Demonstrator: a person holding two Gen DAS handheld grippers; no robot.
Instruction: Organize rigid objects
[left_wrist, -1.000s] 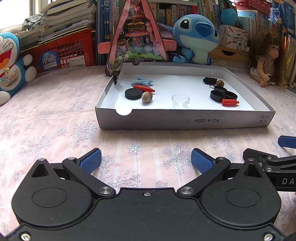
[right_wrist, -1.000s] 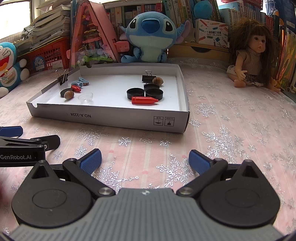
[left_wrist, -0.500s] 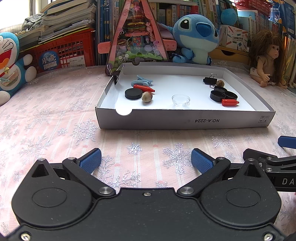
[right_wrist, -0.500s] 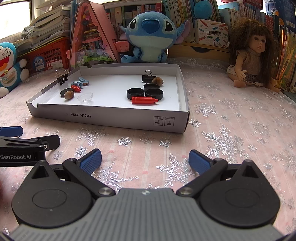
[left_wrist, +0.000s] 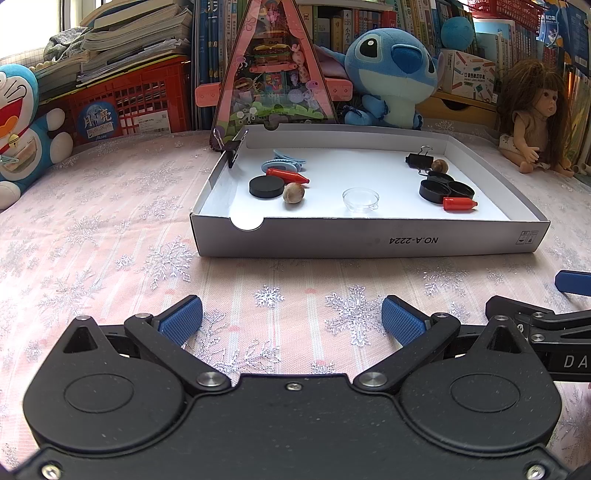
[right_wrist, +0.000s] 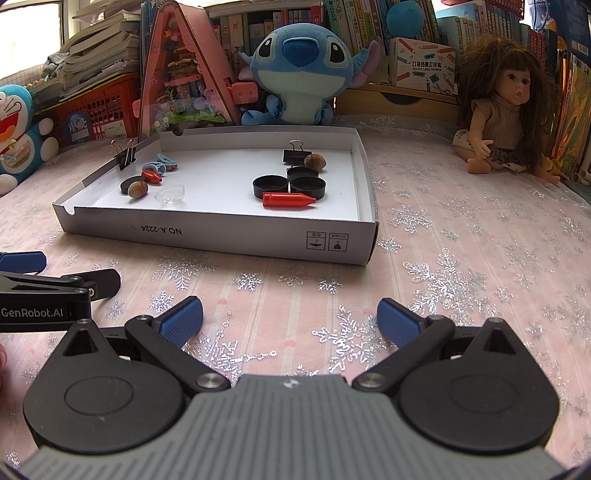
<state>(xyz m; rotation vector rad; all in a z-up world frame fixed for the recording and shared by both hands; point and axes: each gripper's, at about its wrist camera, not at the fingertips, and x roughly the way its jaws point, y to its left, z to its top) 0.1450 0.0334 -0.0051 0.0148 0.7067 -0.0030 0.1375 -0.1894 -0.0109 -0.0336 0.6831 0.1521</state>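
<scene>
While our left gripper (left_wrist: 291, 321) and right gripper (right_wrist: 290, 319) sit wide apart and empty low in each frame, the shallow white cardboard tray (left_wrist: 369, 242) holds small things mid-frame.

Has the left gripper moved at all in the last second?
No. In the left wrist view, the left gripper sits in the same spot against the white box, which keeps the same place and size in frame.
</scene>
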